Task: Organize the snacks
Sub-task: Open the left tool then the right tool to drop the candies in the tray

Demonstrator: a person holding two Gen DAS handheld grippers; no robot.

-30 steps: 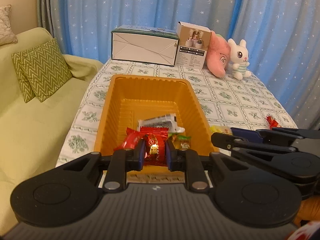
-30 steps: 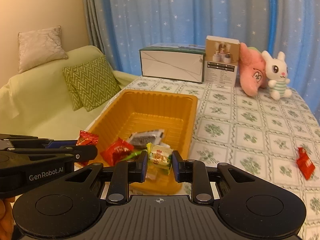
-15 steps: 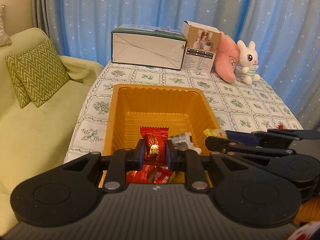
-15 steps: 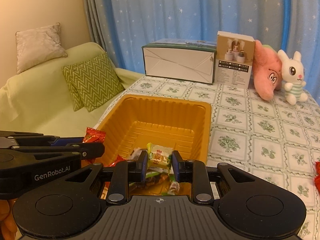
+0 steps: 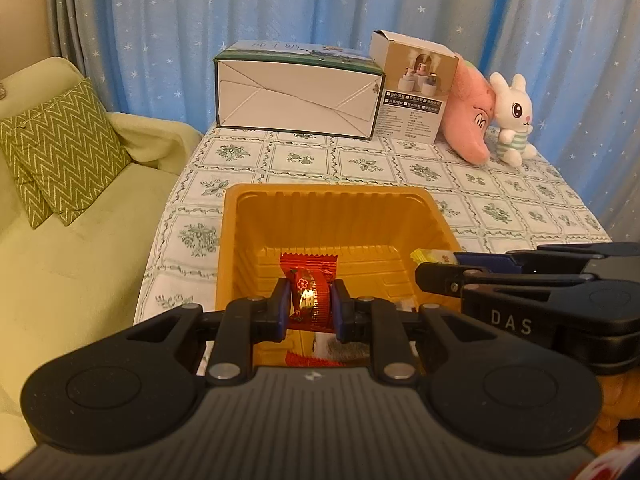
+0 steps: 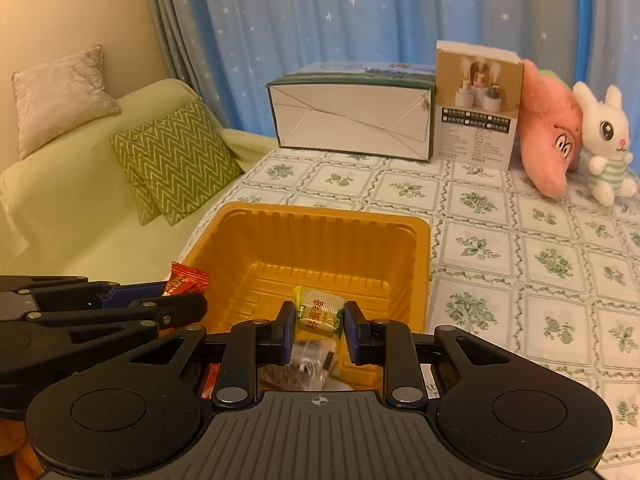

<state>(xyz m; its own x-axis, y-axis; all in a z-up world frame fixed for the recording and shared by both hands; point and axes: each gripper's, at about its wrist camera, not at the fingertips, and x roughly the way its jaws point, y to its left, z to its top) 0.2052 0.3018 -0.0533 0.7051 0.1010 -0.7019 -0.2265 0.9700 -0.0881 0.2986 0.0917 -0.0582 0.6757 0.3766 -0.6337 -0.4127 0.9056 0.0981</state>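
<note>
— Candy first: where is it against each gripper?

— The left gripper (image 5: 309, 307) is clamped on a red candy (image 5: 309, 292), which stands upright between its blue pads over the near end of the orange tray (image 5: 324, 204). The right gripper (image 6: 319, 326) is clamped on a pale yellow candy (image 6: 320, 314), also above the tray's near end.

— What is inside the tray?

— Its far half shows only bare ribbed floor. At the near end, partly hidden under the grippers, lie a few wrappers: a red wrapper (image 5: 308, 358) in the left wrist view, and a clear packet with something dark (image 6: 304, 364) in the right wrist view.

— Does one view add anything?

— The left wrist view shows the right gripper side-on, the yellow candy's tip poking from its fingers. The right wrist view shows the left gripper's red candy from the side, plus a beige cushion (image 6: 60, 96) on the sofa (image 6: 80, 208). Both show the white box (image 5: 298, 98), the small carton (image 5: 412, 88) and the plush rabbit (image 5: 512, 120) at the table's far edge.
</note>
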